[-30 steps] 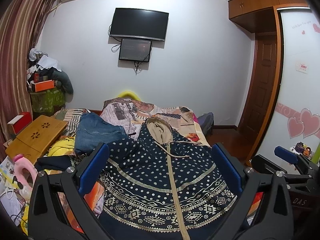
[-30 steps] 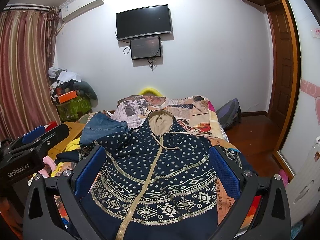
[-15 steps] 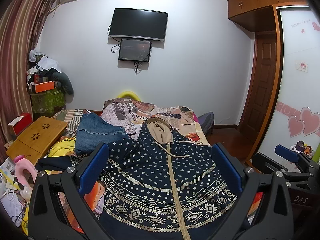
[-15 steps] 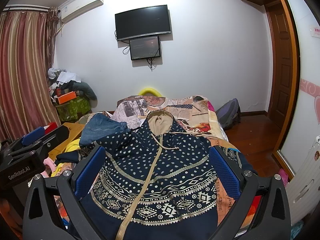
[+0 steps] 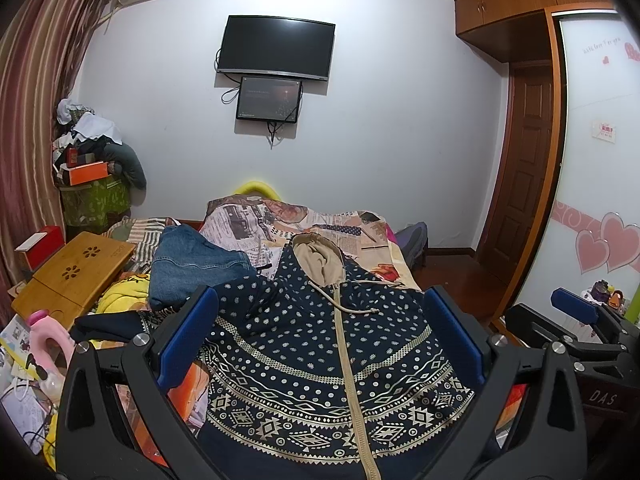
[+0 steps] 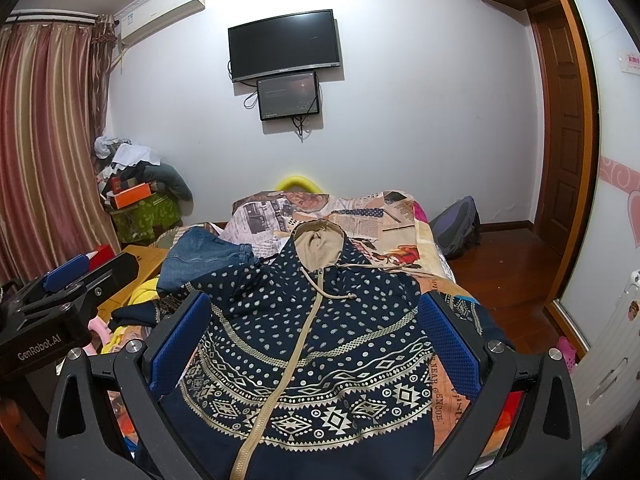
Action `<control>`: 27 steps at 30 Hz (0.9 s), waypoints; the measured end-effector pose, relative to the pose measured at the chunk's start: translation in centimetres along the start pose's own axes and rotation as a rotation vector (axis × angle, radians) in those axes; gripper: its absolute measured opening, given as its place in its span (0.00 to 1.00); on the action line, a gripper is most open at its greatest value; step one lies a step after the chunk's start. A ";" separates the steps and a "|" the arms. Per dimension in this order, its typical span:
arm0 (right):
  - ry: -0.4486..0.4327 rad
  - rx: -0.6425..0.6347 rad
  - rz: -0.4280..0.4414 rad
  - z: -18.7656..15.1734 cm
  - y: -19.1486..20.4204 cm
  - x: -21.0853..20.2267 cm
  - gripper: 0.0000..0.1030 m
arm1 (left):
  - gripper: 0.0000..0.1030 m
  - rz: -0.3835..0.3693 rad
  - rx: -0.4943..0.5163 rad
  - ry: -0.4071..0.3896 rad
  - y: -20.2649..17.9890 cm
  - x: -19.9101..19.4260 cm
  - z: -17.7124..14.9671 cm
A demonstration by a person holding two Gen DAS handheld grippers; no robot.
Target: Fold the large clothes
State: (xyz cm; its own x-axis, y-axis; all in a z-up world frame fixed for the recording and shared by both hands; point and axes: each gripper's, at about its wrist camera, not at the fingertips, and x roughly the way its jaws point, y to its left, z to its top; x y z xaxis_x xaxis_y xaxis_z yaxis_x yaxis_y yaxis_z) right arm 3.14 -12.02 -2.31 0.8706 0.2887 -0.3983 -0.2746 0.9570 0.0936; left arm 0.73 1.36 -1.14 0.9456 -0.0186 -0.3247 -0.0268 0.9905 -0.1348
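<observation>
While both grippers hang above near hem, navy patterned hoodie lies spread face-up on bed, tan hood toward far wall, zipper closed. Left gripper: jaws wide apart, holding nothing. Right gripper: jaws likewise wide apart, holding nothing. Folded jeans just beside hoodie's left shoulder. Wooden table left of hoodie, beyond jeans.

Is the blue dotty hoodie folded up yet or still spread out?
Spread out. The hoodie lies flat on the bed, zipper straight, hood open at the top.
</observation>
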 end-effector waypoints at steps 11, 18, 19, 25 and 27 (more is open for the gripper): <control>0.003 0.005 -0.009 0.2 -0.3 0.1 1.00 | 1.00 -0.001 0.003 0.007 0.0 0.2 0.0; 0.015 0.005 -0.020 0.2 -0.4 0.6 1.00 | 1.00 0.003 0.003 0.035 0.4 1.5 0.0; 0.017 0.005 -0.023 0.2 -0.5 0.8 1.00 | 1.00 0.006 -0.001 0.035 0.6 1.7 0.0; 0.045 -0.002 -0.063 0.2 -0.7 2.4 1.00 | 1.00 0.081 -0.018 0.027 3.2 3.6 0.3; 0.060 0.001 -0.068 0.2 -0.9 3.1 1.00 | 1.00 0.137 -0.015 0.020 4.7 4.4 0.5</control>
State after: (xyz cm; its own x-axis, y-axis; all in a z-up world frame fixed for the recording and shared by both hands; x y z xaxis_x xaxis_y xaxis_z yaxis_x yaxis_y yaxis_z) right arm 6.19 -11.95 -3.45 0.8614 0.2211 -0.4573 -0.2156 0.9743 0.0651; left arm 4.95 5.97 -2.77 0.9259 0.1142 -0.3601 -0.1607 0.9818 -0.1017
